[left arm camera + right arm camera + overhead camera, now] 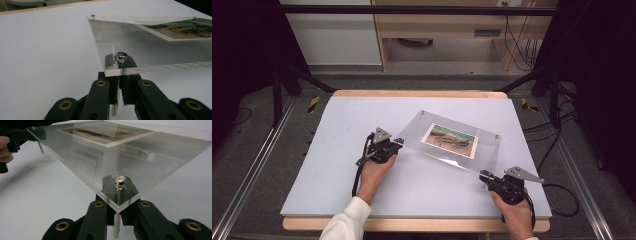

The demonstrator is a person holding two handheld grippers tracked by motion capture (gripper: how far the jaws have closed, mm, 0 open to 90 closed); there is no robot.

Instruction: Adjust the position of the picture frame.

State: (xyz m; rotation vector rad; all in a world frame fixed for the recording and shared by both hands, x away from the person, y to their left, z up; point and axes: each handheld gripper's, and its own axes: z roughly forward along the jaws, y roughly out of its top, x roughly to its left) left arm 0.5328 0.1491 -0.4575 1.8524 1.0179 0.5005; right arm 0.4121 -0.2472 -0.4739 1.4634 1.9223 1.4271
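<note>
A clear acrylic picture frame [484,145] with a small landscape print [449,140] inside hangs tilted just above the white board. My left gripper [397,143] is shut on the metal pin under the frame's near-left corner [120,62]; the jaws meet around the pin in the left gripper view [119,82]. My right gripper [486,176] is shut on the pin under the near-right corner [119,185], its jaws closed beneath the plate [117,212]. The right gripper view also shows the frame [150,150] stretching away to the other hand [5,147].
The white board [337,165] lies on a wooden table [412,93]. Metal rails [252,170] run along both sides. Cables [562,195] trail on the floor at the right. A wooden cabinet [437,30] stands beyond the table.
</note>
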